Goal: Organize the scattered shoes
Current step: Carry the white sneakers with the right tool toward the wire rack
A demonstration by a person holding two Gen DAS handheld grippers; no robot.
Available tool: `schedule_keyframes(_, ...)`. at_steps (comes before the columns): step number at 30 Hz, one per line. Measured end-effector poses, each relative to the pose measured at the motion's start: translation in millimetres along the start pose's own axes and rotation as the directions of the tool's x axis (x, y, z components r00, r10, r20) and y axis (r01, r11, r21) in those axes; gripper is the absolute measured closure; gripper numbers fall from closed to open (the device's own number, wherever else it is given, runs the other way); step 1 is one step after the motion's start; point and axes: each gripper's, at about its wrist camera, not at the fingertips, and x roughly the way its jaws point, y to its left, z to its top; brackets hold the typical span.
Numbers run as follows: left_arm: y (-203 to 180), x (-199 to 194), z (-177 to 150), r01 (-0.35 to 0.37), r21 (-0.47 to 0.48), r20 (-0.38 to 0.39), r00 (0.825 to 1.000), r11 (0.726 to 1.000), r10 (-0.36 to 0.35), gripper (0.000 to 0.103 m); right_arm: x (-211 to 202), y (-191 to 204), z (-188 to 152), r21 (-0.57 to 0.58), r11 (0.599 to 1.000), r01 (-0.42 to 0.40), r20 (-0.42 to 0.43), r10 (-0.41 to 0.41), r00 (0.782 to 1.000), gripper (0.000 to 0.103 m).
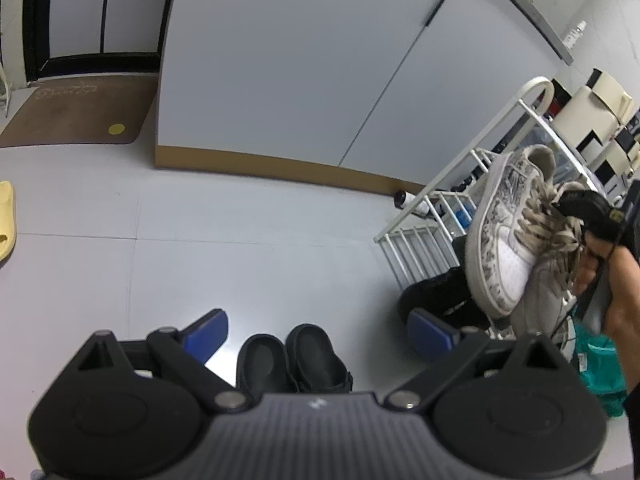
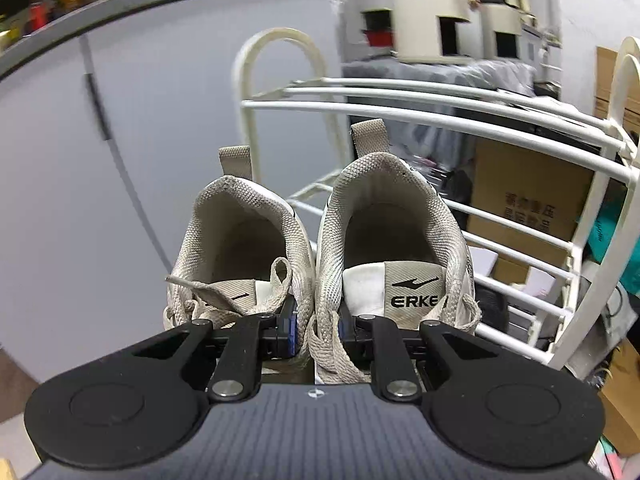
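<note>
2 white sneakers in right tongs, heels toward rack

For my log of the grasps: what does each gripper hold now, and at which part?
The right gripper pinches the pair of white sneakers together by their adjoining inner sides, near the tongues and laces. The left gripper is open and holds nothing.

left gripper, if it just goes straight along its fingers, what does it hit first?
Most likely the pair of black slip-ons on the floor: they sit right between the open left gripper fingers, nothing in front of them. Depth is unclear through the fisheye; if the line runs higher, it meets bare grey floor.
</note>
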Motion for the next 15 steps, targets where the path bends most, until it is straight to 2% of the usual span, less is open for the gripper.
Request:
schedule_keyframes(7, 2, -5, 3, 0.022, -0.015, 0.013, 1.0, 1.0, -0.022, 0.005, 32, -24, 27, 0.146, 0.984, 0.103, -0.001, -0.104, 0.995, 0.084)
schedule_keyframes(15, 5, -7, 6, 0.046, -0.034, 0.019, 0.999, 0.998, -0.046, 0.005, 60, -45, 43, 0.221, 0.954, 0.204, 0.046, -0.219, 0.975, 0.084)
